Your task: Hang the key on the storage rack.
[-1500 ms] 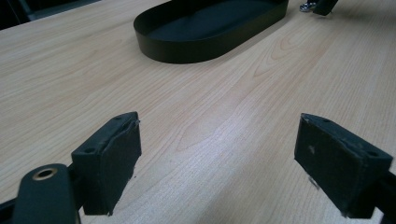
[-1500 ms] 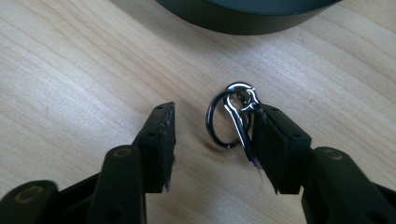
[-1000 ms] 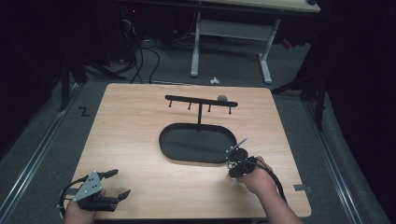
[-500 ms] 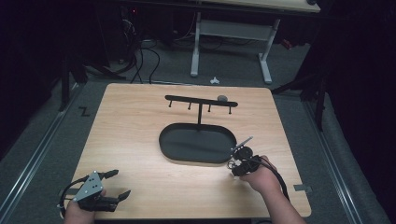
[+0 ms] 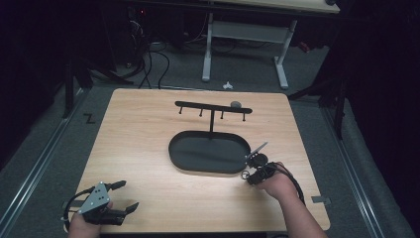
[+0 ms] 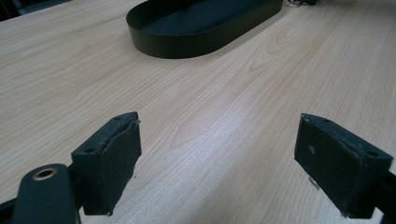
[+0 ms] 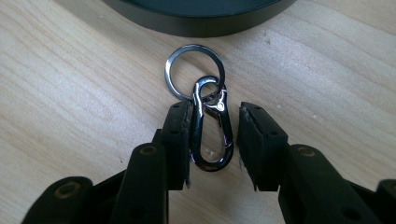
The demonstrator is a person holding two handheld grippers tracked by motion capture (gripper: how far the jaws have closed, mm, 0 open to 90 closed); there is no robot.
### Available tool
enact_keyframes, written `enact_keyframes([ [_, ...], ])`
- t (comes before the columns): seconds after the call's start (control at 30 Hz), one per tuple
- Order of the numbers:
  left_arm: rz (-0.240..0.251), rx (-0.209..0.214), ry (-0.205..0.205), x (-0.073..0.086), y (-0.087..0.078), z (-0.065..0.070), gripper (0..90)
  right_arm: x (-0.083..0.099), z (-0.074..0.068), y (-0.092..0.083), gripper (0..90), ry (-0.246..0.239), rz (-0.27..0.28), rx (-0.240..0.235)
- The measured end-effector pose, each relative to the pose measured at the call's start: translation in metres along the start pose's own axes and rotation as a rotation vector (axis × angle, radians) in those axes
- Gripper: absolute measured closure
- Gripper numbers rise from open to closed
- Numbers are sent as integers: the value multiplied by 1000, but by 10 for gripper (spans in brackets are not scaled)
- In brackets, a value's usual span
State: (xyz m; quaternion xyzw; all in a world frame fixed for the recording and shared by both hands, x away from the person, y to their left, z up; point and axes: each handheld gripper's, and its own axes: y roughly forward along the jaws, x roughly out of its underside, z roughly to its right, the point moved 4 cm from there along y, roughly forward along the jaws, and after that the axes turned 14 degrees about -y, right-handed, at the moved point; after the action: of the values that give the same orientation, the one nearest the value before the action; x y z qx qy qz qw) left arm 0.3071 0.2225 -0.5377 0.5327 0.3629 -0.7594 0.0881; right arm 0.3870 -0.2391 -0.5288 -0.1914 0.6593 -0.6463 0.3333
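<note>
While the wooden table (image 5: 148, 148) bears a black oval tray (image 5: 209, 152) and a hook rack (image 5: 213, 108) behind it, the work looks barely begun: just beside the tray's near rim lies the carabiner (image 7: 209, 130) with its key ring (image 7: 194, 71), unlifted. Right gripper (image 7: 212, 140) straddles it, narrowly parted, one pad touching. Left gripper (image 6: 219, 154) idles wide apart, empty, well away from the tray.
</note>
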Motion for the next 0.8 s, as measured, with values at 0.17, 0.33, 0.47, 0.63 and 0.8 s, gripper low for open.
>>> enact_keyframes([
  [0.17,-1,3,3,-1,0,1,152,-4,1,1,649,-18,-44,-11],
  [0.33,4,4,-2,0,-1,0,152,-5,0,0,680,-17,-50,-9],
  [0.47,0,4,-5,0,0,0,152,-5,0,0,684,-13,-50,-7],
  [0.63,-3,-3,-4,1,0,1,152,-4,-2,0,690,8,-42,7],
  [0.8,-10,-4,-3,2,0,1,152,-3,-2,0,693,15,-46,6],
])
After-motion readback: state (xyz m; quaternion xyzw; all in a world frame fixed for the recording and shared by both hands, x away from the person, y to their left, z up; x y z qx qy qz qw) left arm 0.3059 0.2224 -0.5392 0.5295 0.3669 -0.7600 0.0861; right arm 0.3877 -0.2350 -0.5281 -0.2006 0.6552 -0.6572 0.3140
